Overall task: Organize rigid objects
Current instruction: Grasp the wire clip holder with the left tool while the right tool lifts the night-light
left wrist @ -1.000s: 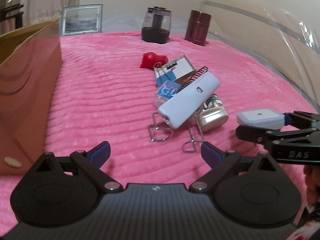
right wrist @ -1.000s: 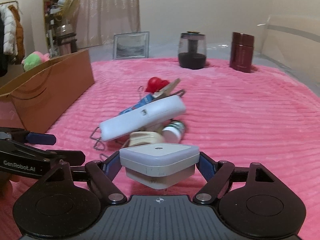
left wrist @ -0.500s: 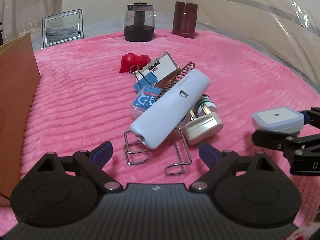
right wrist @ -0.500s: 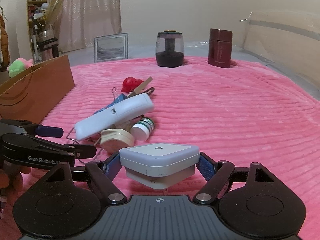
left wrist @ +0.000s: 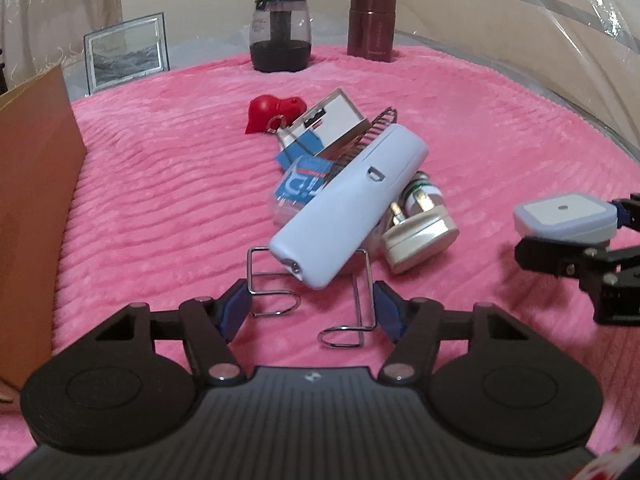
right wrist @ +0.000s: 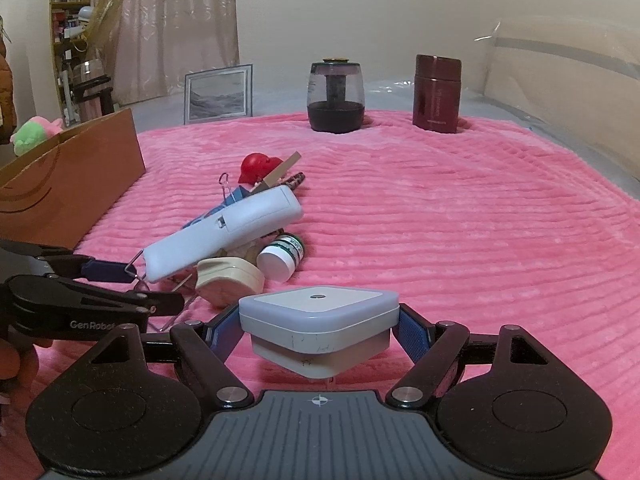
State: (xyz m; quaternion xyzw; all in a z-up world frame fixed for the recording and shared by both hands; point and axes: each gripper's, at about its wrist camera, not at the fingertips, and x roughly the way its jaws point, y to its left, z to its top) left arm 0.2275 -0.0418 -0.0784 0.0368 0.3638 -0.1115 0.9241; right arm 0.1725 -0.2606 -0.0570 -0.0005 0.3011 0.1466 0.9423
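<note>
A pile lies on the pink blanket (left wrist: 160,208): a pale blue remote-shaped device (left wrist: 348,208) resting on a wire rack (left wrist: 360,280), a beige plug (left wrist: 420,236), a small green-labelled bottle (left wrist: 424,192), a blue packet (left wrist: 302,184), a white box (left wrist: 332,124) and a red toy (left wrist: 268,114). My left gripper (left wrist: 310,304) is closing, its jaws on either side of the rack's front legs, the pads just short of the wire. My right gripper (right wrist: 318,332) is shut on a white square night light (right wrist: 320,312), held above the blanket right of the pile.
A brown cardboard box (left wrist: 32,200) stands along the left edge. At the back are a framed picture (left wrist: 126,56), a dark glass jar (left wrist: 280,36) and a maroon flask (left wrist: 372,26). Clear plastic sheeting (left wrist: 540,40) rises on the right.
My left gripper moved forward to the wire rack's legs and its jaws narrowed around them. The right gripper kept hold of the night light and barely moved.
</note>
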